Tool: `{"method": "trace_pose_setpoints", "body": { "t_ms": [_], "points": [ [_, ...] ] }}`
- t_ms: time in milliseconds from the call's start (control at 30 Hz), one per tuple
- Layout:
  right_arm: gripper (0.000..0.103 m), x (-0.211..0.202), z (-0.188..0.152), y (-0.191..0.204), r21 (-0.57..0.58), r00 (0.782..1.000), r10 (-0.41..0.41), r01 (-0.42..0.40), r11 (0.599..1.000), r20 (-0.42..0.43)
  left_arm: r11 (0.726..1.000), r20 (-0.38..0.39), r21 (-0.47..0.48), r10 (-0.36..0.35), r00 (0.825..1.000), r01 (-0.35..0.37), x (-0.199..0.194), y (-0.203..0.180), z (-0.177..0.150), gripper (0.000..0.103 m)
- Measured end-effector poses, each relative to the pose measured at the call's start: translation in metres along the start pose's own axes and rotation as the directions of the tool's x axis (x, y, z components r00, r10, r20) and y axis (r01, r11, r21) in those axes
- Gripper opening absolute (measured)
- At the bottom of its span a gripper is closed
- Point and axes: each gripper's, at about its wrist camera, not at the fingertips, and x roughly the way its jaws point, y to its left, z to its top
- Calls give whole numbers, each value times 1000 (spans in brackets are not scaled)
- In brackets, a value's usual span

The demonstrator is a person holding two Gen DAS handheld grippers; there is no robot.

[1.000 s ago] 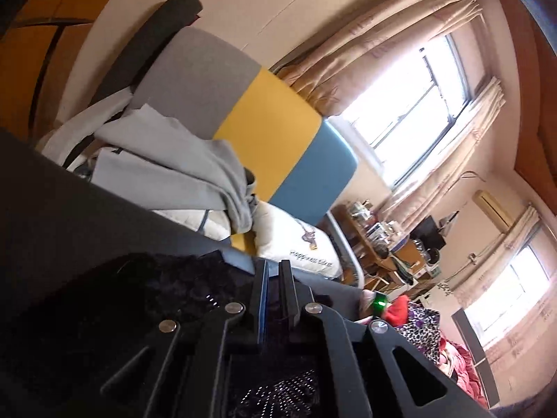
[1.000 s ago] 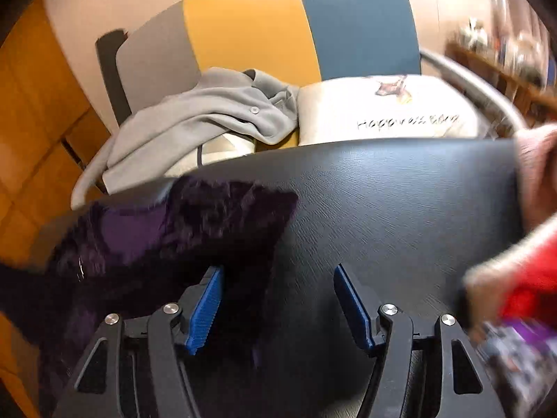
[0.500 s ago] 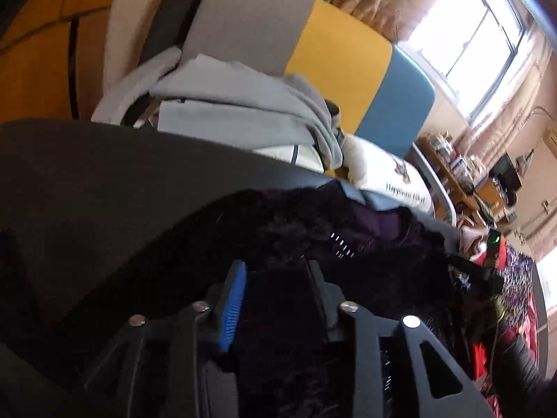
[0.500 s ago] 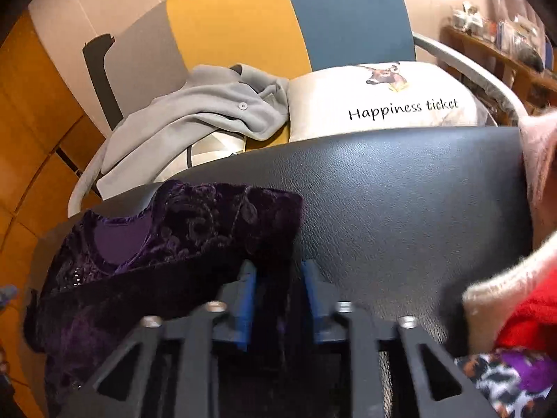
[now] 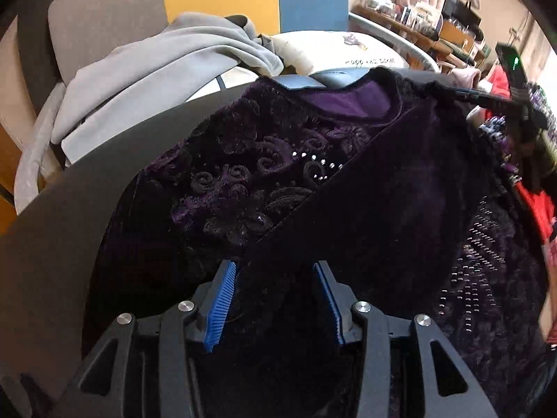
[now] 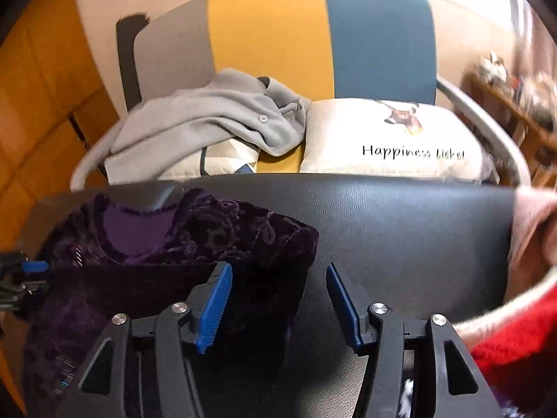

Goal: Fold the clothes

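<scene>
A dark purple velvet top (image 5: pixel 261 174) with swirled embroidery and small studs lies on the black leather-look table (image 5: pixel 52 244). A plain velvet part is folded diagonally across its front. My left gripper (image 5: pixel 274 266) points down over the lower part of that fold, jaws open, with cloth between the blue pads but not pinched. In the right wrist view the top (image 6: pixel 226 230) lies at the left. My right gripper (image 6: pixel 278 271) straddles its right edge and its jaws are opening, the pads clear of the cloth. The left gripper's fingertips (image 6: pixel 34 265) show at the left edge.
Behind the table (image 6: pixel 400 230) stands a chair (image 6: pixel 271 35) with a grey, yellow and blue back, holding a grey garment (image 6: pixel 209 118) and a cream cushion (image 6: pixel 383 139). Red (image 6: pixel 515 345) and pink (image 6: pixel 532 223) clothes lie at the table's right end. Shelves of clutter (image 5: pixel 417 17) are far right.
The left gripper came down from facing the room to over the purple top and went from shut to open. The right gripper closed on the top's edge, then opened again.
</scene>
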Motion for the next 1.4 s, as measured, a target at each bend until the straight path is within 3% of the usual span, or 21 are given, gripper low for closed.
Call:
{"method": "trace_pose_setpoints", "body": {
  "t_ms": [67,133,200,333,467,567,667,700,767,900,933,1033,1167,1233,1333,1400],
  "points": [
    [55,8,1,4,-36,1000,-13,12,999,-15,1000,10,-4,17,1000,-17,-2,-2,0,9],
    [12,16,1,7,-62,998,-40,37,997,-43,999,49,-9,44,998,-44,-10,-6,0,7],
    [11,18,-2,9,-80,997,-44,39,996,-59,999,108,-18,46,993,-44,-20,-9,1,6],
    [11,-4,1,8,-86,997,-80,81,993,19,998,215,-62,30,976,-17,-43,-13,13,6],
    [11,-7,9,-11,-21,985,-169,169,985,25,991,176,-36,136,975,-132,-28,-19,38,14],
    [11,12,3,-26,35,975,-217,219,975,-46,988,140,-82,143,980,-132,-20,-12,46,19],
    [22,17,-7,-38,75,962,-266,270,960,-65,975,183,-211,117,976,-77,-32,15,41,24],
    [33,13,-8,-39,76,960,-276,279,957,-57,963,192,-262,110,975,-57,-35,26,37,24],
    [39,4,-9,-41,76,955,-295,297,952,-38,935,198,-353,99,975,-23,-39,45,27,24],
    [69,-32,-8,-35,89,940,-333,326,941,76,893,224,-434,-20,974,118,-45,63,-6,24],
    [72,-42,-9,-29,82,941,-320,312,946,111,890,232,-433,-43,972,143,-47,62,-14,25],
    [73,-59,-18,-8,51,973,-187,181,982,135,896,214,-422,-53,975,141,-43,58,-21,26],
    [73,-48,-36,25,-29,996,-68,70,997,64,924,183,-370,-27,983,95,-35,47,-12,31],
    [73,-35,-43,36,-54,999,-49,49,997,16,928,146,-358,-56,988,105,-22,47,-5,31],
    [73,-18,-48,41,-99,996,-88,85,992,-33,927,69,-354,-103,992,121,-1,43,1,29],
    [72,-8,-51,40,-122,991,-115,107,987,-64,936,58,-337,-85,995,99,1,37,2,12]
  ]
}}
